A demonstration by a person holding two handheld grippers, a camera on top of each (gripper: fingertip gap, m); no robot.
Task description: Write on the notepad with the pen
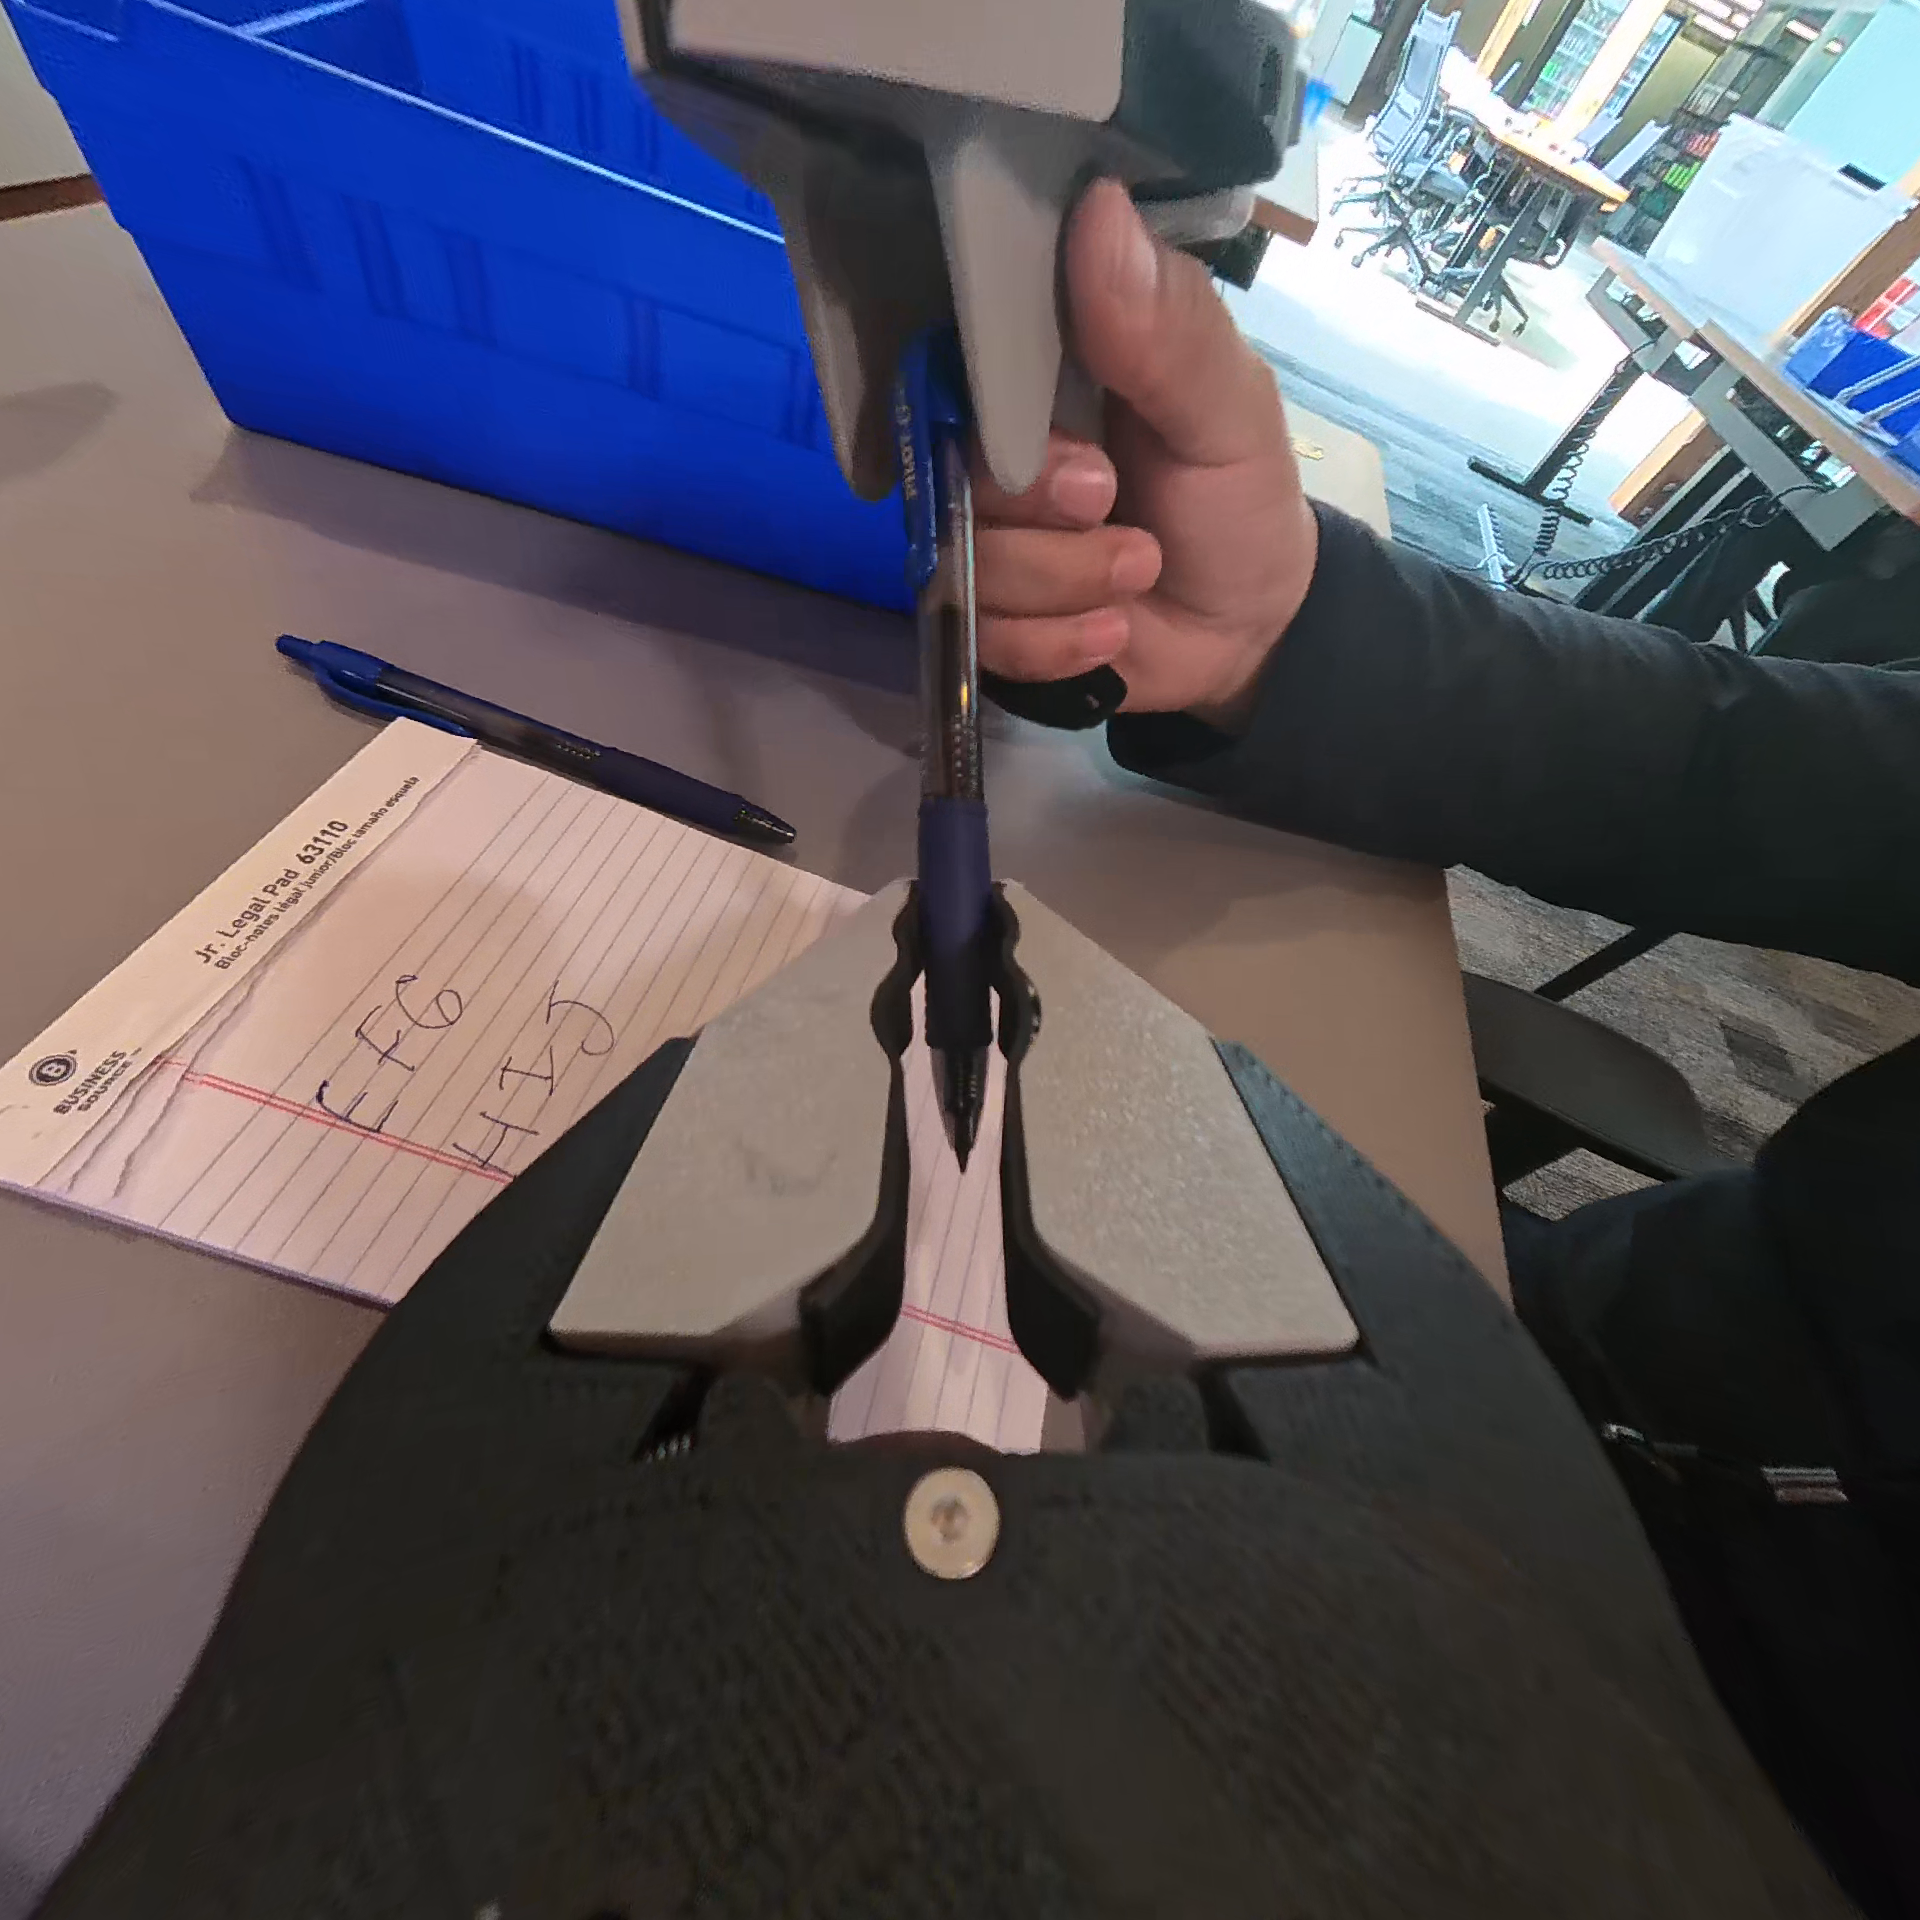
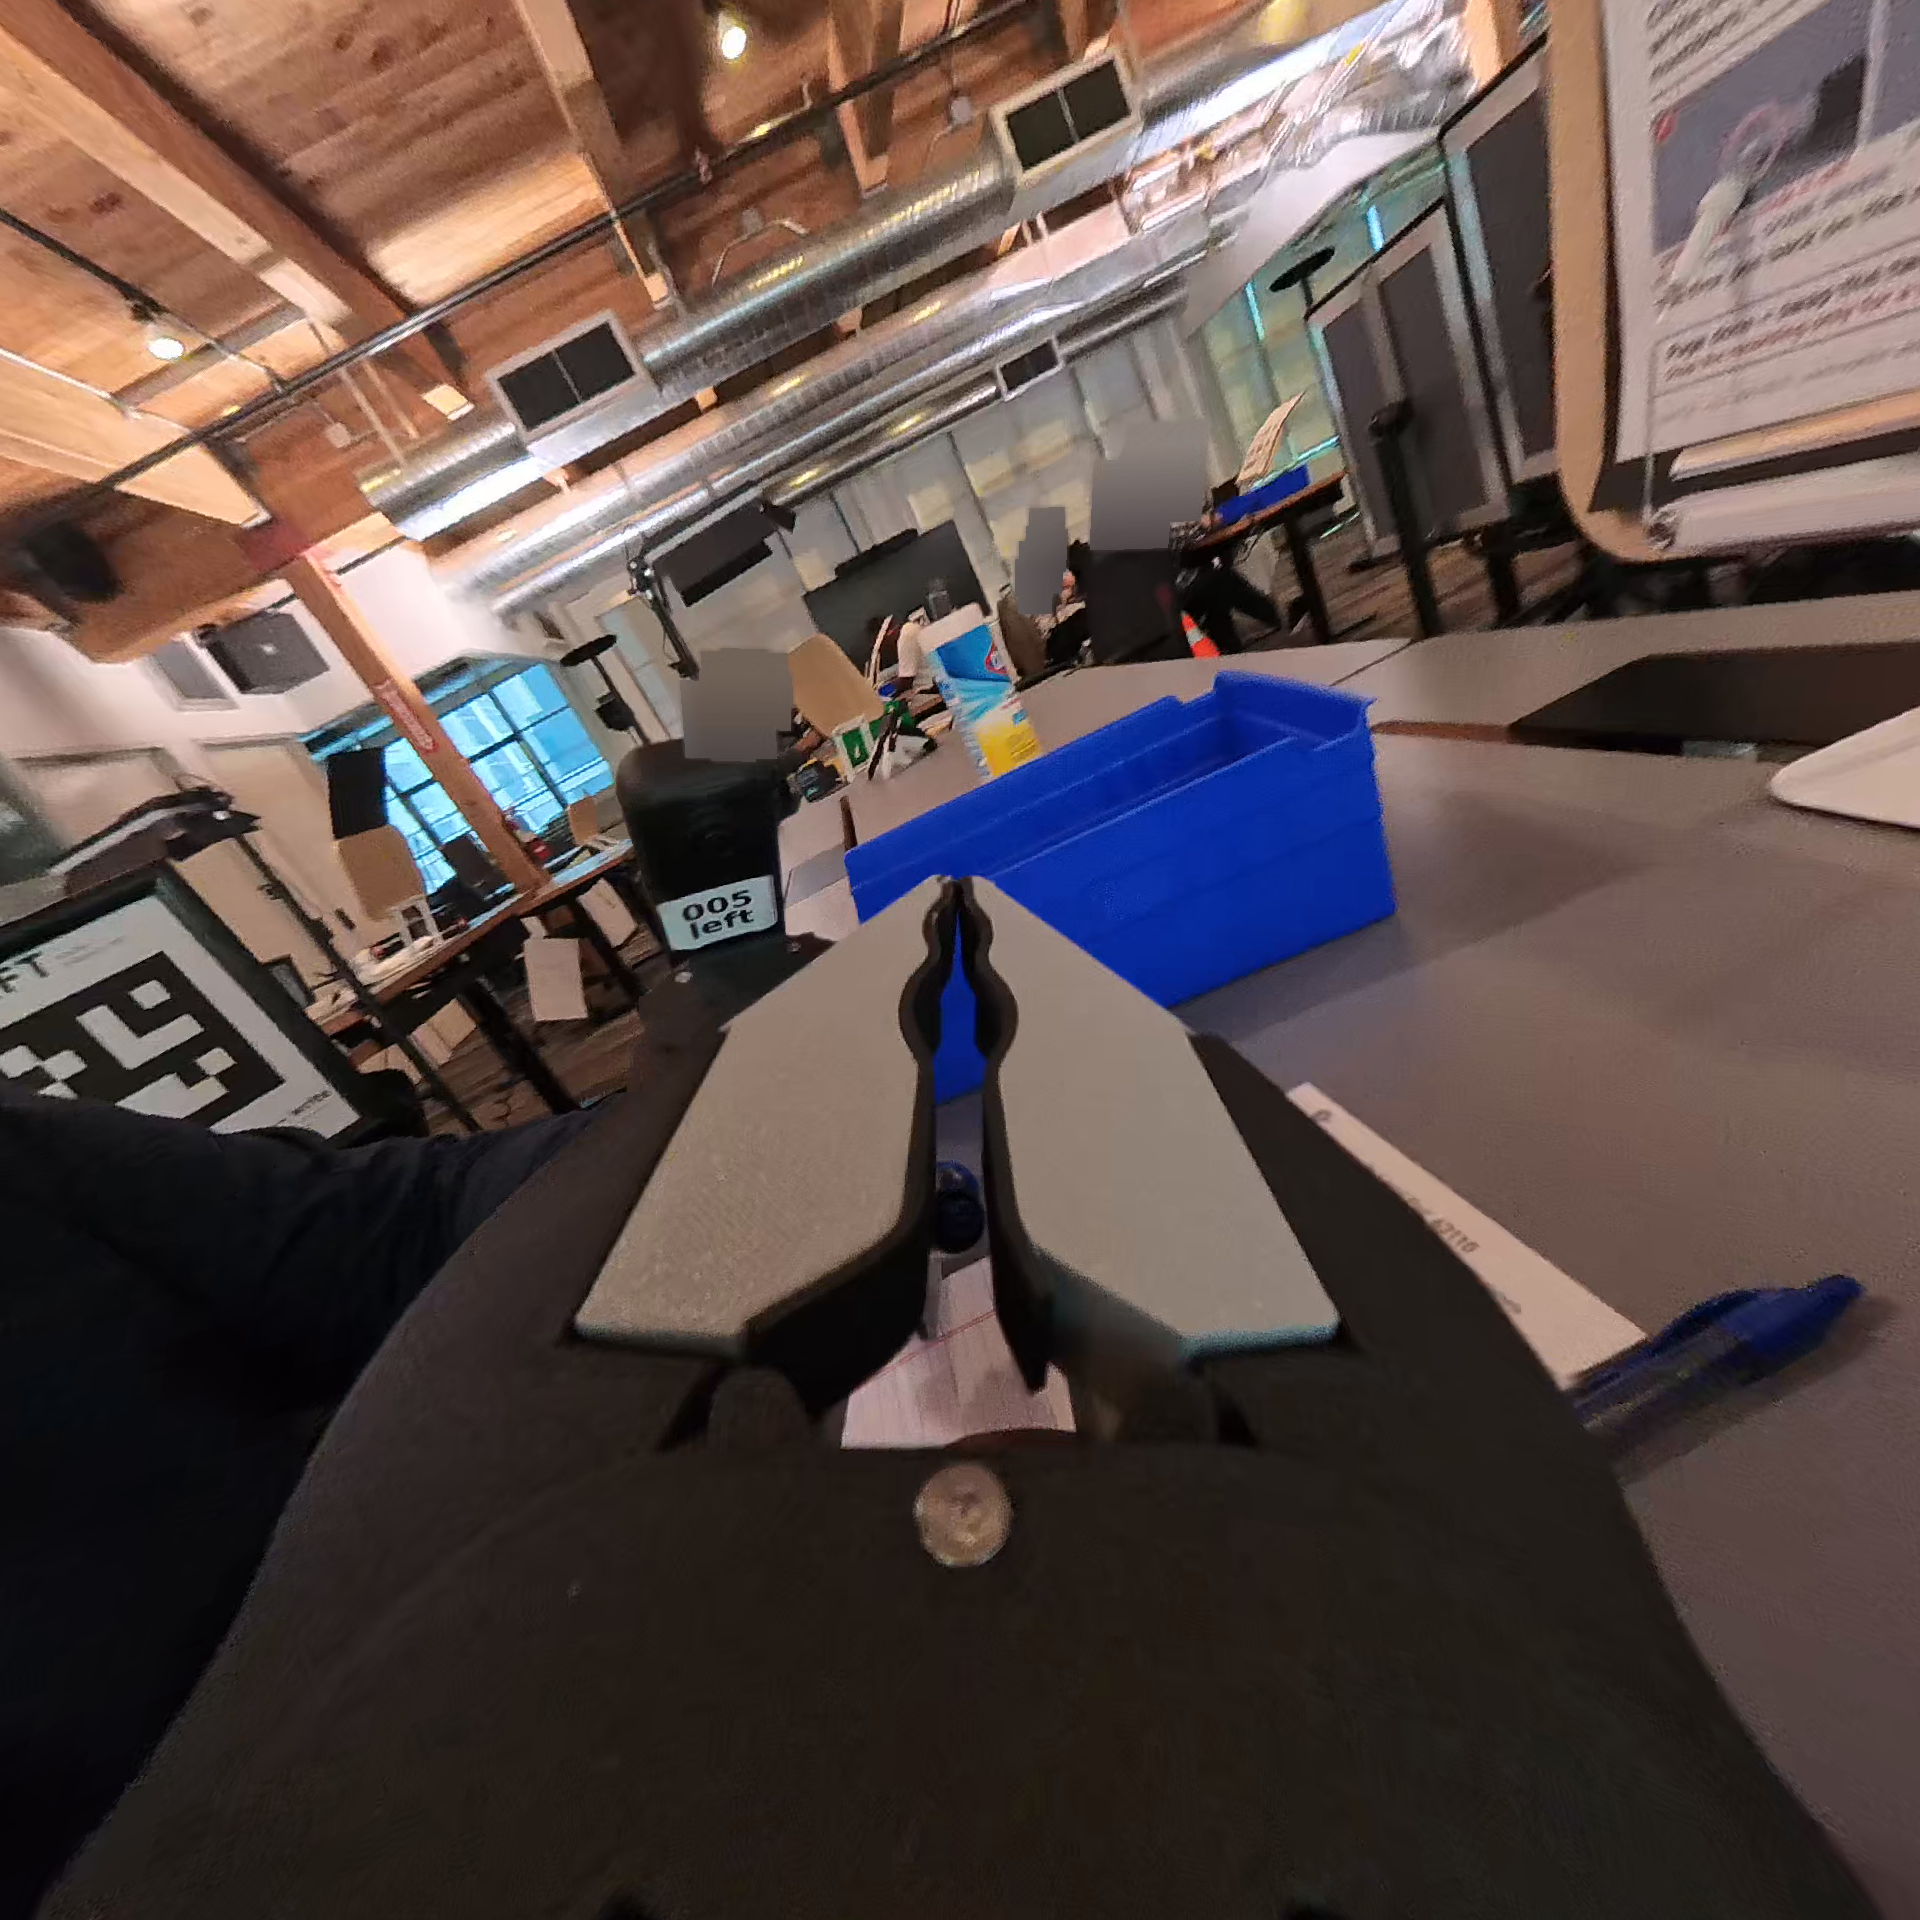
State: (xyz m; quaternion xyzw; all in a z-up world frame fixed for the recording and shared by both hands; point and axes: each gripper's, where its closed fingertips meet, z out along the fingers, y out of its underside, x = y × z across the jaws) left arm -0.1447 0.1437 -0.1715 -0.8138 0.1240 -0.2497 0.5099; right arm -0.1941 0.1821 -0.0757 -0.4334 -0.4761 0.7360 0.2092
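A blue pen [image 1: 951,675] is held at both ends over a white lined notepad [image 1: 416,987] that lies on the grey table and bears some handwriting. My left gripper [image 1: 956,894] is shut on the pen's rubber grip, and the tip points back toward the camera just above the paper. My right gripper [image 1: 930,478] is shut on the pen's clip end from above. In the right wrist view the right gripper [image 2: 958,894] is shut, with the pen's end [image 2: 956,1210] showing between its fingers. The notepad [image 2: 1455,1247] lies to its right.
A second blue pen [image 1: 530,738] lies on the table by the pad's top edge and also shows in the right wrist view [image 2: 1714,1351]. A blue plastic bin [image 1: 468,260] stands behind the pad. A person's hand [image 1: 1143,468] grips the right gripper. The table edge [image 1: 1455,1039] is at the right. My hands' fingertips stand some 11 cm from each other.
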